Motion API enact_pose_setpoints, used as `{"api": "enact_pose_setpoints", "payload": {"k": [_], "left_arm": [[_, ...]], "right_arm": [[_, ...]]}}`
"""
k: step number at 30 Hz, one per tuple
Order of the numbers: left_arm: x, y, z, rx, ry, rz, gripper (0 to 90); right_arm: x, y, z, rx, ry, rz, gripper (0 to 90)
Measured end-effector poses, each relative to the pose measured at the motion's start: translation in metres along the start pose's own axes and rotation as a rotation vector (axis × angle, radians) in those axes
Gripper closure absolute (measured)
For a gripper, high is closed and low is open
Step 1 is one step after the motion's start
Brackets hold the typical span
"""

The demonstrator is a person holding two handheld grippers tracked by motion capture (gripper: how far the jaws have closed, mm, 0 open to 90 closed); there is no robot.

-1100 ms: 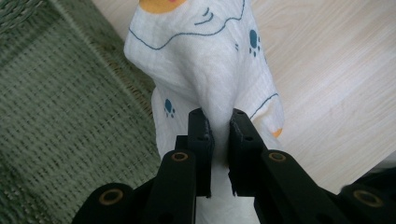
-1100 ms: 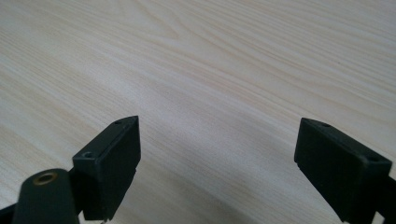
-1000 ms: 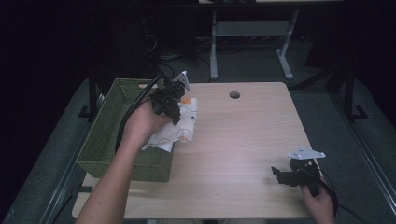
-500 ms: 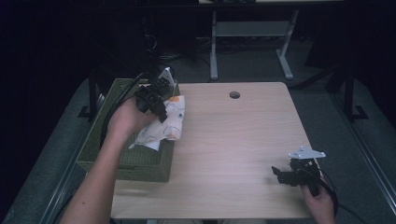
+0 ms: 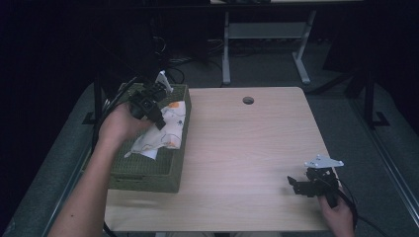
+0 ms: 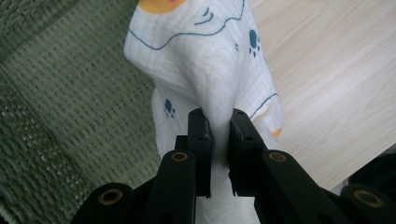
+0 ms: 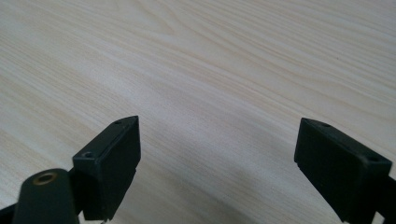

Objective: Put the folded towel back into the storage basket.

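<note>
Two grippers here: left gripper (image 5: 148,106) pinches the printed cloth (image 5: 165,129) by a fold over the green basket (image 5: 148,175) at 9 o'clock, probably so it hangs free; right gripper (image 5: 310,183) idles released at 4 o'clock.

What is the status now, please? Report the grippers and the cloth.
Left gripper shut on white printed cloth, held over green basket. Right gripper open, fingers just above bare table. Nothing in the way.

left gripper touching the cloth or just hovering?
Touching. In the left gripper view, the left gripper has both jaws pinched on a fold of the white printed cloth, no gap either side.
</note>
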State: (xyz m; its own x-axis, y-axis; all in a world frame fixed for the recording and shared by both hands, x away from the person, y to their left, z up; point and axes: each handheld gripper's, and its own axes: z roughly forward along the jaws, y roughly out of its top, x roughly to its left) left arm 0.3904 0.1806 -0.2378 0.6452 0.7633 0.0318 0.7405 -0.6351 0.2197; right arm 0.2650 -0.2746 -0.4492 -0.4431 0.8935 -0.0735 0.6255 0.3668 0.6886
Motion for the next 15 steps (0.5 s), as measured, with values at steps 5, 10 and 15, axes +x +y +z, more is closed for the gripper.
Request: {"api": "enact_pose_setpoints", "payload": {"k": [5, 10, 15], "left_arm": [[0.008, -0.007, -0.002, -0.005, -0.006, -0.010, 81.2], [0.014, -0.012, -0.003, -0.003, -0.006, -0.003, 80.9], [0.022, -0.016, -0.001, -0.004, -0.013, -0.010, 80.9]], "right_arm": [[0.000, 0.000, 0.000, -0.002, -0.001, -0.001, 14.4], [0.001, 0.000, 0.000, 0.000, 0.000, 0.000, 14.4], [0.000, 0.000, 0.000, 0.002, -0.003, 0.004, 14.4]]}}
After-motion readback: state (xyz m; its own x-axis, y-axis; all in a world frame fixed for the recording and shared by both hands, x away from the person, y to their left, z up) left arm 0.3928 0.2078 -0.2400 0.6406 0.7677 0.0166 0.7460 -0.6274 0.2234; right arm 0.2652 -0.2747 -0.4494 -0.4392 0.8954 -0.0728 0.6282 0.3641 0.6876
